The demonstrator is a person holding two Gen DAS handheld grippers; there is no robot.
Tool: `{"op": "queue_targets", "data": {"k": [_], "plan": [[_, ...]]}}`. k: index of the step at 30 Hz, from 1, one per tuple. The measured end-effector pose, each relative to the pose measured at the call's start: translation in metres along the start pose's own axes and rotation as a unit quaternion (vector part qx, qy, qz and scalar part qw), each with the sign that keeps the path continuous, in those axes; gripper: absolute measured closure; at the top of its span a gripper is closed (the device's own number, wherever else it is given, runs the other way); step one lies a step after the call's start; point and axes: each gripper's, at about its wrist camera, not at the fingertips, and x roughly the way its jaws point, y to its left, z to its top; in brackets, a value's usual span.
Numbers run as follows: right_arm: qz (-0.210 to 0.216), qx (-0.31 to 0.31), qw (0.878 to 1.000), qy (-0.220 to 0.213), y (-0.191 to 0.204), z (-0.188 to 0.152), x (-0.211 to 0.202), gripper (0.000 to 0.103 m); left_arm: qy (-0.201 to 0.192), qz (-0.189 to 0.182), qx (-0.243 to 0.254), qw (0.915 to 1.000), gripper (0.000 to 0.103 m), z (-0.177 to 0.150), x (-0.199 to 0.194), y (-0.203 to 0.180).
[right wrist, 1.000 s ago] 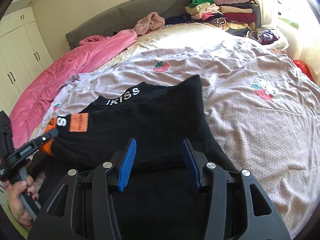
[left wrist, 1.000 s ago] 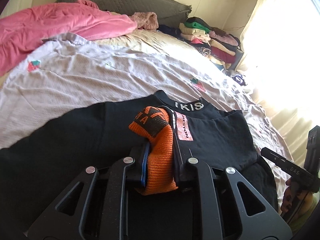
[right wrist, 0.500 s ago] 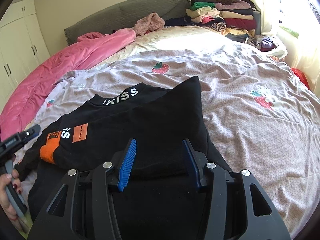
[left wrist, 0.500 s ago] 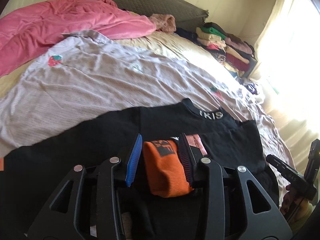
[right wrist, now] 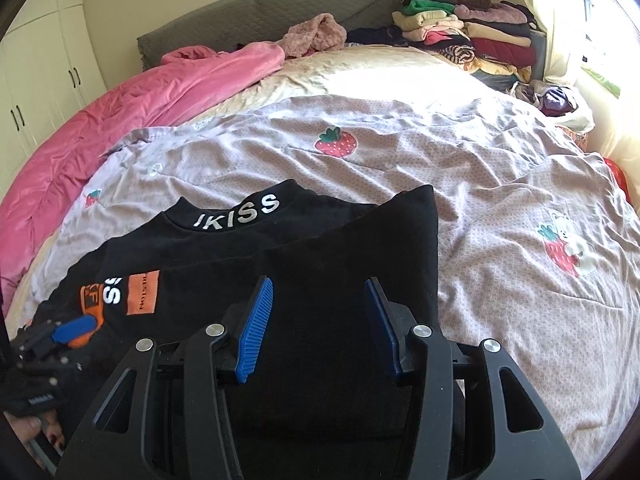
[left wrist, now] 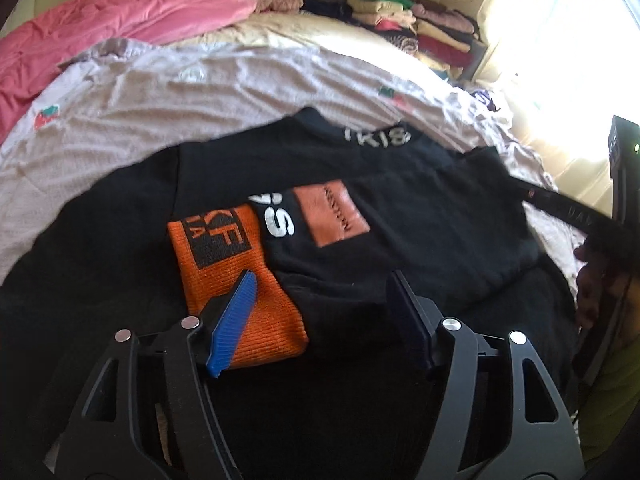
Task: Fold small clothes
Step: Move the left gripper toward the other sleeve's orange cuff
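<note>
1. Black sweater (right wrist: 304,248): soft matt cloth with an orange ribbed-knit cuff (left wrist: 236,276).
2. Bedsheet (right wrist: 480,168): thin, wrinkled, dotted cloth.
3. Pink quilt (right wrist: 132,112), far left: smooth, faintly shiny cloth.
4. Right gripper (right wrist: 320,324): matt black plastic, ridged blue pads.

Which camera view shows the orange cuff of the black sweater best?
The left wrist view shows it best: the orange cuff lies flat on the black sweater, close and almost whole, with its black logo patch readable. In the right wrist view the cuff is small near the left edge, partly hidden behind the left claw.
</note>
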Motion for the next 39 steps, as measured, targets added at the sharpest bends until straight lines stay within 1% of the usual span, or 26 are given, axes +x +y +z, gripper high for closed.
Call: {"op": "queue_targets", "data": {"k": [2, 4, 7, 11, 12, 13, 15, 16, 17, 21, 23, 26, 27, 28, 30, 34, 36, 39], "plan": [[0.001, 0.003, 1.000, 0.003, -0.002, 0.002, 0.005, 0.057, 0.002, 0.001, 0.001, 1.0000, 0.040, -0.001, 0.002, 0.001], [0.003, 0.002, 1.000, 0.006, -0.003, 0.004, 0.012, 0.057, -0.002, -0.004, 0.000, 1.0000, 0.035, -0.001, 0.001, 0.001], [-0.004, -0.002, 1.000, 0.015, -0.005, 0.006, 0.022, 0.057, -0.003, -0.006, 0.003, 1.0000, 0.032, -0.002, 0.001, -0.002], [-0.081, -0.045, 0.995, 0.030, -0.009, 0.003, 0.039, 0.058, -0.008, -0.015, -0.003, 0.9998, 0.028, 0.001, -0.001, -0.001], [-0.109, -0.052, 0.992, 0.039, -0.013, 0.002, 0.044, 0.058, -0.009, -0.016, -0.003, 0.9998, 0.027, 0.001, -0.002, -0.001], [-0.129, -0.057, 0.989, 0.040, -0.016, 0.001, 0.047, 0.058, -0.010, -0.014, -0.002, 0.9998, 0.025, 0.002, -0.003, -0.002], [-0.144, -0.058, 0.987, 0.043, -0.025, -0.002, 0.052, 0.058, -0.010, -0.010, -0.002, 0.9999, 0.022, 0.002, -0.003, -0.001], [-0.148, -0.049, 0.987, 0.047, -0.030, -0.002, 0.054, 0.053, -0.010, -0.010, -0.003, 0.9999, 0.022, 0.002, -0.002, -0.001], [-0.149, -0.044, 0.987, 0.048, -0.034, -0.003, 0.055, 0.052, -0.009, -0.008, -0.004, 0.9999, 0.022, 0.002, -0.002, 0.000], [-0.132, -0.026, 0.990, 0.051, -0.043, -0.004, 0.058, 0.051, -0.007, -0.002, -0.001, 1.0000, 0.019, 0.002, -0.001, 0.000], [-0.123, -0.017, 0.991, 0.041, -0.043, -0.003, 0.049, 0.051, -0.008, -0.001, -0.001, 1.0000, 0.019, 0.003, -0.002, 0.001], [-0.085, -0.011, 0.996, 0.002, -0.033, -0.006, 0.018, 0.051, -0.011, 0.002, -0.004, 0.9999, 0.016, 0.004, -0.008, 0.002], [-0.072, -0.009, 0.997, -0.006, -0.030, -0.008, 0.009, 0.051, -0.013, 0.003, -0.006, 0.9999, 0.016, 0.005, -0.010, 0.002], [-0.049, -0.008, 0.999, -0.009, -0.026, -0.010, 0.001, 0.051, -0.014, 0.004, -0.007, 0.9999, 0.015, 0.005, -0.013, 0.003], [-0.009, -0.011, 1.000, -0.003, -0.017, -0.016, -0.009, 0.051, -0.016, 0.005, -0.006, 0.9998, 0.013, 0.006, -0.017, 0.002], [0.025, -0.026, 0.999, 0.020, 0.001, -0.029, -0.012, 0.051, -0.005, 0.021, 0.006, 0.9998, 0.013, 0.004, -0.017, -0.001], [0.025, -0.026, 0.999, 0.033, 0.003, -0.035, -0.009, 0.050, 0.003, 0.024, 0.009, 0.9997, 0.013, 0.001, -0.014, -0.002], [-0.011, -0.021, 0.998, 0.062, -0.003, -0.045, 0.004, 0.050, 0.019, 0.040, 0.019, 0.9988, 0.011, -0.005, -0.008, -0.004]]}}
